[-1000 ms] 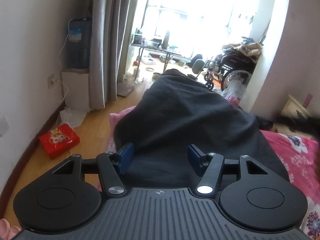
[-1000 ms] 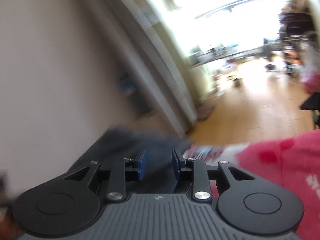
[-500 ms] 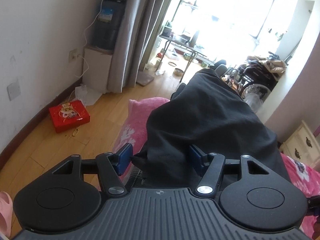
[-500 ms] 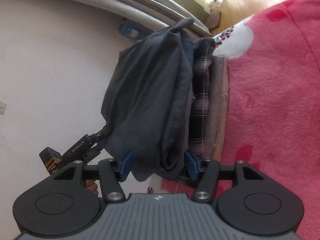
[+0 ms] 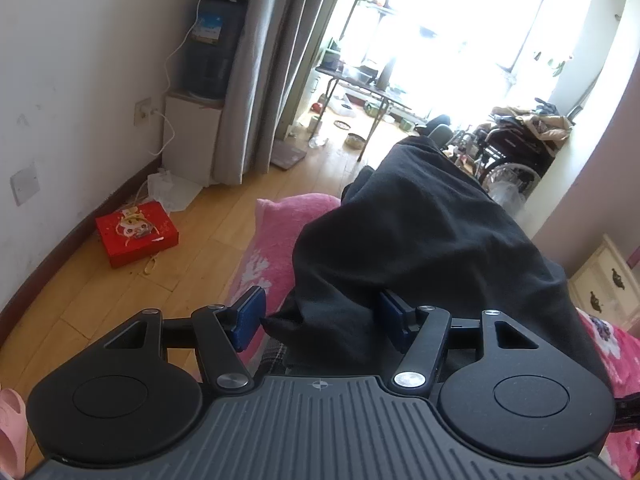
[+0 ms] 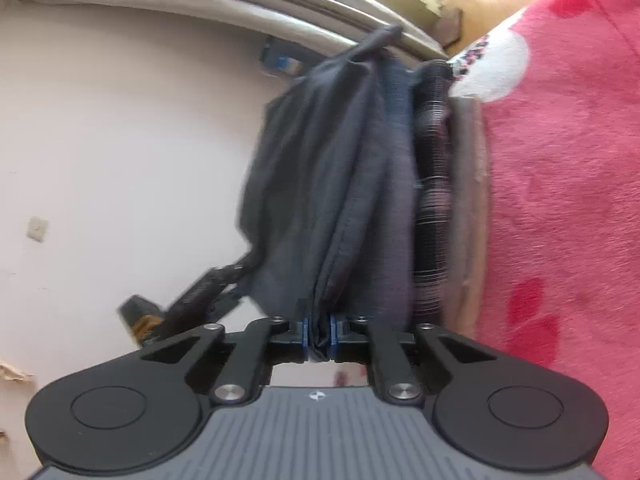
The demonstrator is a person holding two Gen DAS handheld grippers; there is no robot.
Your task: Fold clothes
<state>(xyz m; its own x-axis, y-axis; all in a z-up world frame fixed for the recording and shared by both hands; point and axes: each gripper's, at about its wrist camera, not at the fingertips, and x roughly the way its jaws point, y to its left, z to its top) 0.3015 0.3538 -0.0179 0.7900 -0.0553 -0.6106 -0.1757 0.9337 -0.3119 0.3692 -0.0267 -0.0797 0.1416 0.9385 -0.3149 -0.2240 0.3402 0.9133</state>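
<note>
A dark garment [image 5: 420, 232] lies heaped on a pink flowered blanket [image 5: 280, 216], over a plaid cloth [image 5: 272, 356]. My left gripper [image 5: 320, 316] is open at the garment's near edge. A corner of the cloth hangs between the blue pads [image 5: 248, 314], which do not press on it. In the right wrist view the picture is rolled sideways. The same dark garment [image 6: 320, 160] rests on the plaid cloth [image 6: 430, 200] and the pink blanket [image 6: 560, 160]. My right gripper [image 6: 319, 334] is closing, and its pads pinch a fold of the garment's edge.
A red box [image 5: 136, 232] lies on the wooden floor by the wall. A water dispenser [image 5: 208, 56] and grey curtain [image 5: 256, 80] stand behind it. A wheelchair [image 5: 508, 148] is at the far right, a cream drawer cabinet [image 5: 604, 280] beside the bed, and a pink slipper [image 5: 12, 420] at bottom left.
My right gripper rolled over, came down to the dark garment with jaws wide, then shut on a fold of its edge. The left gripper rolled a little and stayed open at the garment's near edge.
</note>
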